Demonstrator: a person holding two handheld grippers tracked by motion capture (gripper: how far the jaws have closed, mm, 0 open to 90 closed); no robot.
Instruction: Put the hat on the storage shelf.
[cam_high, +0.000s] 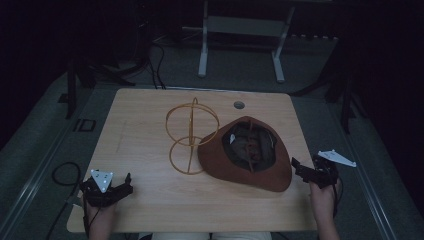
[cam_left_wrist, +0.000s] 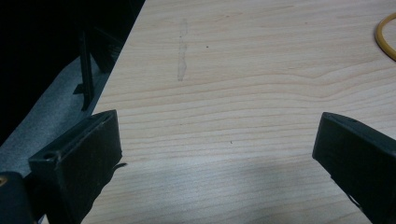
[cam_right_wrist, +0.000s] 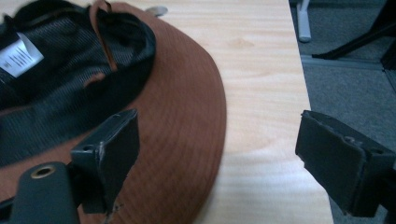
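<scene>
A brown hat lay upside down on the right half of the wooden table, its dark lining and a white label facing up, a thin strap crossing the hollow of the crown. Just left of it stood a gold wire stand, made of rings on a thin upright rod; the hat's brim touched or overlapped the stand's lower ring, though which could not be told from above. The right gripper hovered at the table's right edge, beside the hat's brim, held in a hand coming up from below. In the right gripper view its jaws stood wide apart with nothing between them: the left jaw hung over the brim of the hat, the right one over the table's edge and the grey floor beyond. The left gripper sat near the table's front left corner, well apart from hat and stand, a grey plate on top of it. In the left gripper view its jaws were likewise spread wide over bare wood, gripping nothing, with a sliver of the stand's ring at the far right edge.
</scene>
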